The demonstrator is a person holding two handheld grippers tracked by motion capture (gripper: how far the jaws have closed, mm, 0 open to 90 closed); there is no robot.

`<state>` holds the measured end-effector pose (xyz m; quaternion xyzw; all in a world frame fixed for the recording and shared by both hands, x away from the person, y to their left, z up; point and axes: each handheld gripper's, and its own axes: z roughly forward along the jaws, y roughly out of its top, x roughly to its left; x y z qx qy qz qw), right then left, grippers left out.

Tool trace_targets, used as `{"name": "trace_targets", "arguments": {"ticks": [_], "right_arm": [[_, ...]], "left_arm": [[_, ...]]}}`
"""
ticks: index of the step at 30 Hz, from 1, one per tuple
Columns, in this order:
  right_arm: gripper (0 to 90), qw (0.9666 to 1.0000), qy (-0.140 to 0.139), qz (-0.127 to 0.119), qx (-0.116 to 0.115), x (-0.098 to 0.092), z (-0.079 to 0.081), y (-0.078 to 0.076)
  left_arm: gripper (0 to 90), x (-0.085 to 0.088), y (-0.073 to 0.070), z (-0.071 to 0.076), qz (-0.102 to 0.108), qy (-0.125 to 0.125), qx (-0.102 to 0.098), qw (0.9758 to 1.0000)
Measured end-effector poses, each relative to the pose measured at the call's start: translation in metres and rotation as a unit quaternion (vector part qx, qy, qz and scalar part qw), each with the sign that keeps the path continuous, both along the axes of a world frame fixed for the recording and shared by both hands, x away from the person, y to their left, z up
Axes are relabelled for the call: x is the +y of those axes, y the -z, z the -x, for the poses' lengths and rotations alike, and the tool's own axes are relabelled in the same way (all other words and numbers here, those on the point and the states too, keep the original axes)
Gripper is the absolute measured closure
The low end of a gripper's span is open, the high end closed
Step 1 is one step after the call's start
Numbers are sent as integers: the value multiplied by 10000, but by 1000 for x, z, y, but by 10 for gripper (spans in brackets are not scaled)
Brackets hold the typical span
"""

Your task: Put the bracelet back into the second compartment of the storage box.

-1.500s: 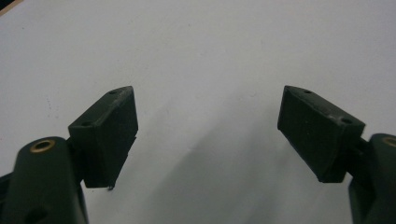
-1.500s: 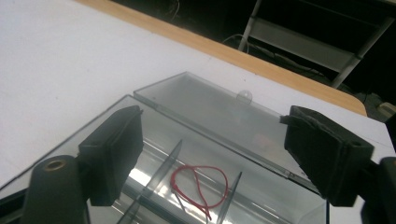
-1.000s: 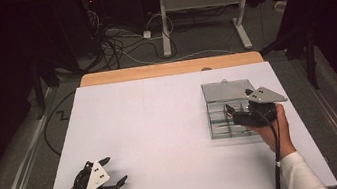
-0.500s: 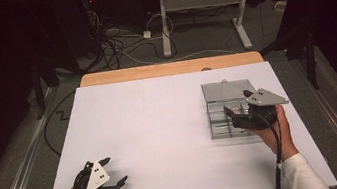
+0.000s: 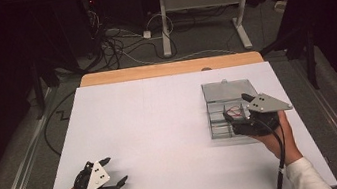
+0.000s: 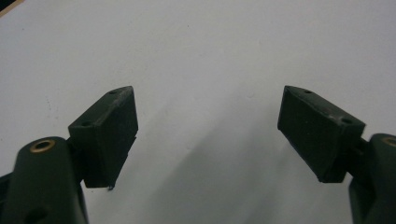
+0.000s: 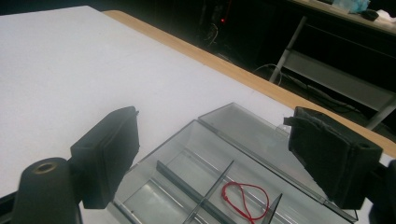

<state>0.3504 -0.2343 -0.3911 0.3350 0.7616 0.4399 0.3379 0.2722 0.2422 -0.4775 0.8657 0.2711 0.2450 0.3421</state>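
A clear plastic compartment box [image 5: 218, 128] lies on the right of the white table, its lid [image 5: 226, 90] folded open toward the far side. One compartment holds a thin red loop [image 5: 234, 112]. My right gripper [image 5: 235, 106] hovers over the box's near right part, open, with nothing between its jaws. In the right gripper view the box [image 7: 187, 172], the lid [image 7: 252, 128] and the red loop [image 7: 245, 198] lie just below and between the spread jaws of the right gripper [image 7: 212, 115]. My left gripper [image 5: 116, 169] rests open at the table's near left, over bare table [image 6: 205, 91].
The white tabletop [image 5: 161, 126] has a wooden strip [image 5: 167, 68] along its far edge. Beyond it on the dark floor are cables [image 5: 118, 41] and a metal table frame [image 5: 203, 3]. The box's dividers [image 7: 205, 196] split it into several compartments.
My right gripper has drifted slightly toward the near side over the box. The left gripper has stayed where it was.
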Motion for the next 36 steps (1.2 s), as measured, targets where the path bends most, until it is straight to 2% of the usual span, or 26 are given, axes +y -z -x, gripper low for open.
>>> {"name": "trace_targets", "arguments": {"ticks": [21,36], "right_arm": [[172,9993,-318,73,-162,-5,26,-5],[173,9981,-535,202,-214,-14,41,1]], "left_arm": [[191,-1,1,0,-30,9,26,10000],[191,-3,2,-1,-96,20,52,9999]]}}
